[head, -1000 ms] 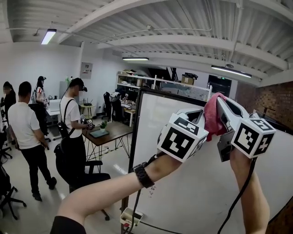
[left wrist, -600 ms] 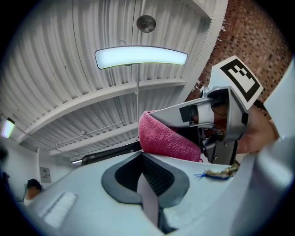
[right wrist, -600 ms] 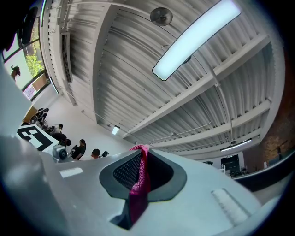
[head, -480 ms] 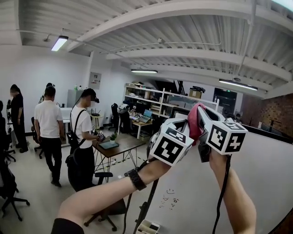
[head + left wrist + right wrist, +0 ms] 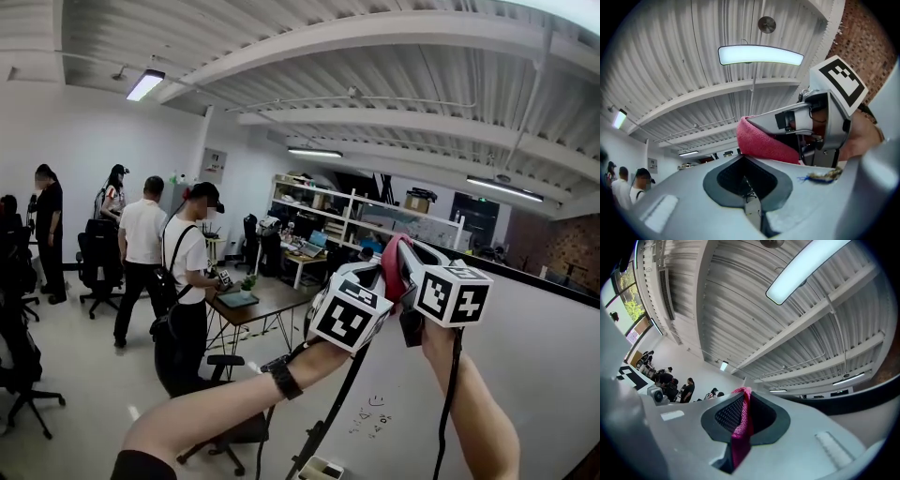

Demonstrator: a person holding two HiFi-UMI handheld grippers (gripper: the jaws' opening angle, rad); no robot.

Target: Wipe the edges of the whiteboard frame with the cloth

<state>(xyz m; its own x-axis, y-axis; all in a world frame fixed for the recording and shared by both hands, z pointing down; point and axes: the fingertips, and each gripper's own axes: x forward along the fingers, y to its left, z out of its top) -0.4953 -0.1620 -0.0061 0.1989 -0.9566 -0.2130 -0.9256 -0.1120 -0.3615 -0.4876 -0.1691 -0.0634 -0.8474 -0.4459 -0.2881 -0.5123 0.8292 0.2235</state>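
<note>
**Head view:** Shows the left gripper (image 5: 370, 274) and right gripper (image 5: 401, 251) raised side by side at the top corner of the whiteboard (image 5: 534, 375). Places the pink cloth (image 5: 391, 269) between them, close to the black frame (image 5: 330, 405); contact itself hidden behind the 2 grippers. Best done by laying the cloth flat on the frame's edge and dragging in 1 steady pass, clear of the white face. Offers only a small smiley doodle (image 5: 375, 401) with faint scribbles beside it, plus square black-and-white markers on both cubes.

**Left gripper view:** Finds these fingers drawn narrow with nothing between them, the cloth just past their tips. Better kept free to steady or re-fold the rag. No legible print.

**Right gripper view:** Catches these fingers clamped on a pinched strip of cloth. Calls for a firm grip so the fabric cannot slip mid-stroke. No readable brand or label.
</note>
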